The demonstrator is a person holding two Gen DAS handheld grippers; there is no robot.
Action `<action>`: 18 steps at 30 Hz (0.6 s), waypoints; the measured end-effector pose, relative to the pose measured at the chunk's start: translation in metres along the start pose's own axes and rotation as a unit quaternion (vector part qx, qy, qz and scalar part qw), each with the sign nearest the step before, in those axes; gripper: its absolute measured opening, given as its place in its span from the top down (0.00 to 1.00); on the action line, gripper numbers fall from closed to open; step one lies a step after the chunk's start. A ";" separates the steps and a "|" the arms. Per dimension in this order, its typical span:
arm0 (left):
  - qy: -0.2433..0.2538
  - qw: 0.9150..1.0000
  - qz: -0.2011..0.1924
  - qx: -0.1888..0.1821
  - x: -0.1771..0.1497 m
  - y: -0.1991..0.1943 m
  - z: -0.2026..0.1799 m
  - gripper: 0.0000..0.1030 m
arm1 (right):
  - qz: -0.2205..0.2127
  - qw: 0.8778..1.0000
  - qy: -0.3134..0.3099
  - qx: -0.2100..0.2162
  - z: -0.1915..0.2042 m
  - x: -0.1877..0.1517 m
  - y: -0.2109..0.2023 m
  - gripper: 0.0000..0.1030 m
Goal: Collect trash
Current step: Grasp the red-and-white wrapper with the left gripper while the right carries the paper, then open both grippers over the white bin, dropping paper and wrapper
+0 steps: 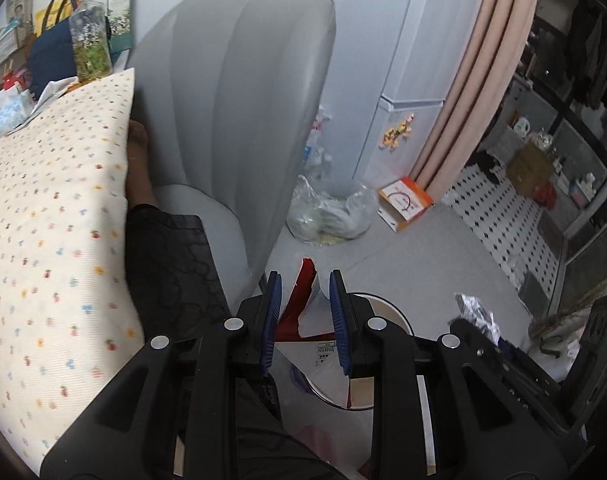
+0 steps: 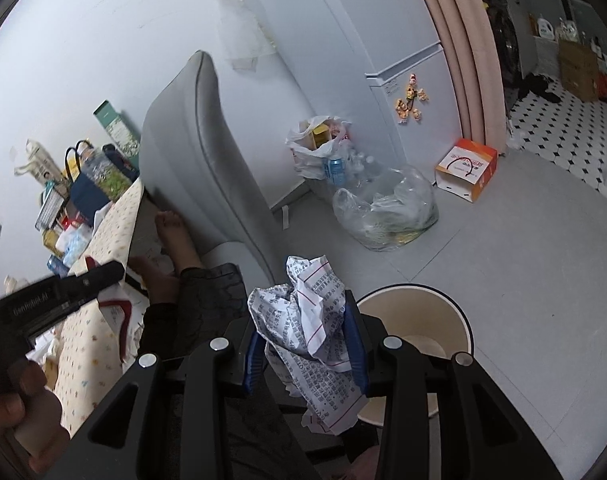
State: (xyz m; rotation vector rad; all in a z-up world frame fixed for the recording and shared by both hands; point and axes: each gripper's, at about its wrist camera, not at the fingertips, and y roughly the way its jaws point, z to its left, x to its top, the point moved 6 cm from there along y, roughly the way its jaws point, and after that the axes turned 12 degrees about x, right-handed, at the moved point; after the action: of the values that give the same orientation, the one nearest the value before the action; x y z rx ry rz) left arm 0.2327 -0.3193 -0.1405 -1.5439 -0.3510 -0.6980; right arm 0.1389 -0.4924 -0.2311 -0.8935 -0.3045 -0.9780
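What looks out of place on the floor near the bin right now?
Nothing is spilled by the bin. On the floor by the fridge, an orange carton lies tipped on its side, beside a slumped clear plastic bag. Crumpled paper sits in the right gripper, not yet over the bin.
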 end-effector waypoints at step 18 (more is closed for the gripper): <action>0.045 0.996 0.047 -0.055 -0.007 0.035 -0.064 0.75 | -0.037 0.997 0.055 -0.049 -0.069 0.007 -0.029 0.15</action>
State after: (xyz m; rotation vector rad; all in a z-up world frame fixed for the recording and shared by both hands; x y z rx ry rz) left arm 0.2350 -0.3847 -0.1739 -1.6162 -0.1745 -0.7202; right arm 0.1082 -0.5568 -0.2541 -0.9186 -0.1985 -1.1145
